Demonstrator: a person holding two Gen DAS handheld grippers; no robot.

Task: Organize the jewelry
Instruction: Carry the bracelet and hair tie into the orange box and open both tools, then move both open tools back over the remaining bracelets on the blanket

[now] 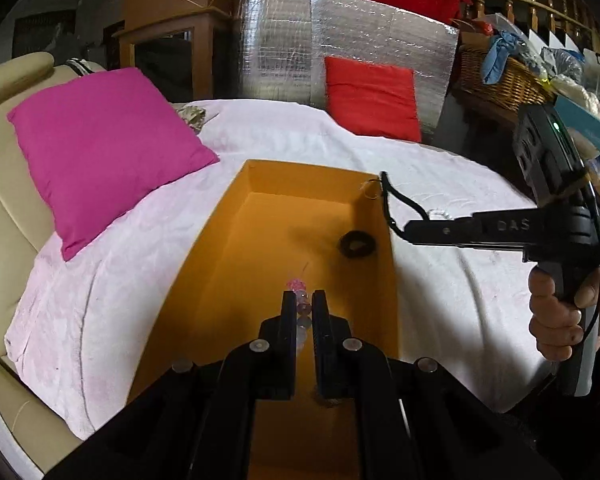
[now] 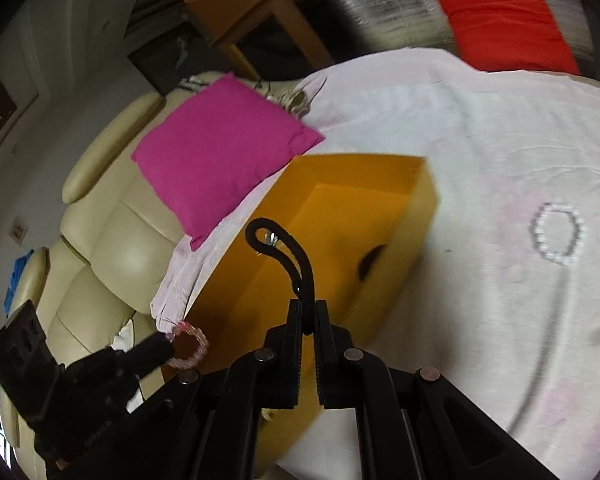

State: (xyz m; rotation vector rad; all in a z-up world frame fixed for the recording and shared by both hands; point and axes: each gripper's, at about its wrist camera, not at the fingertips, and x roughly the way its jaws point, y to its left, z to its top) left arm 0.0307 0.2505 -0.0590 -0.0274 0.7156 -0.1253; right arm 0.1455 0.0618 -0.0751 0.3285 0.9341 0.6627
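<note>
An open orange box lies on the white cloth with a black ring-shaped band on its floor. My left gripper hovers over the box's near half, shut on a pink bead bracelet. My right gripper is shut on a black cord that loops over the box with a small metal ring at its bend. The left wrist view shows the right gripper beside the box's right wall. A white bead bracelet lies on the cloth to the right of the box.
A magenta cushion sits left of the box on a cream sofa. Behind are a red cushion, a silver foil panel and a wicker basket of clutter. A hand grips the right tool.
</note>
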